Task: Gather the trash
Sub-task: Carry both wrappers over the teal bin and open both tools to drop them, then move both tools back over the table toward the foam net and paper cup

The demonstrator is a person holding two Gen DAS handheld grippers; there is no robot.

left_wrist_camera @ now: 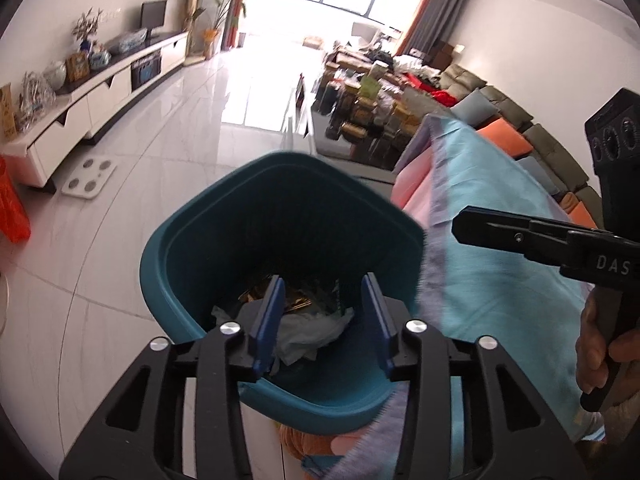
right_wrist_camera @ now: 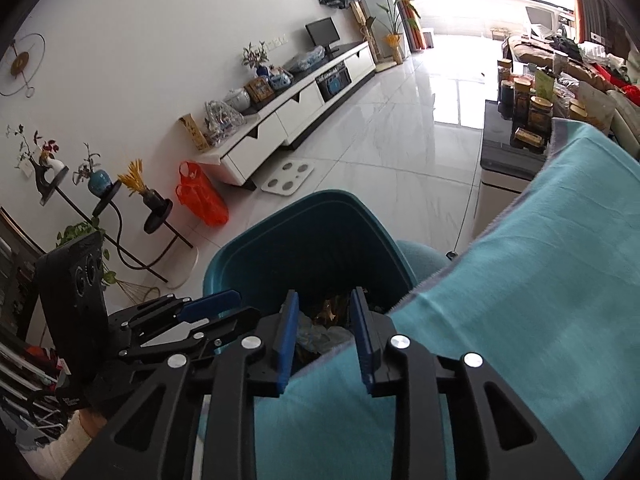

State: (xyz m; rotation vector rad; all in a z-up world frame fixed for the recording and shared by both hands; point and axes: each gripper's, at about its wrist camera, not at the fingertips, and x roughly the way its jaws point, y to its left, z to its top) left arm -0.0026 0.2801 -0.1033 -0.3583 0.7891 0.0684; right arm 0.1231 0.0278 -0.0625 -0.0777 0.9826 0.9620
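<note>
We look down into a teal waste bin [left_wrist_camera: 200, 216] standing on the pale tiled floor [left_wrist_camera: 168, 128], hard against a table draped in a turquoise cloth [left_wrist_camera: 488, 216] at its three o'clock. At the bottom of the bin lie crumpled white tissue [left_wrist_camera: 308, 332], a gold foil wrapper [left_wrist_camera: 298, 300] just behind it toward twelve o'clock, and a scrap of green-printed packaging [left_wrist_camera: 336, 294] at about one o'clock from the tissue; in the right wrist view the same heap shows as gold wrapper [right_wrist_camera: 326, 308] above bluish-white paper. Our left gripper [left_wrist_camera: 324, 320] hangs over the mouth of the bin with its blue fingers [left_wrist_camera: 270, 320] partly apart and nothing pinched between them; the trash we see there lies below, inside the bin. Our right gripper [right_wrist_camera: 326, 340] sits over the bin's near rim and the cloth edge, its jaws narrowly apart and likewise empty. From the left view that right gripper reaches in from three o'clock, gripped by a hand [left_wrist_camera: 600, 344]. At ten o'clock on the floor rest a white bathroom scale [left_wrist_camera: 90, 178] and, at nine o'clock, an orange plastic bag [left_wrist_camera: 12, 208] whose contents we cannot tell.
</note>
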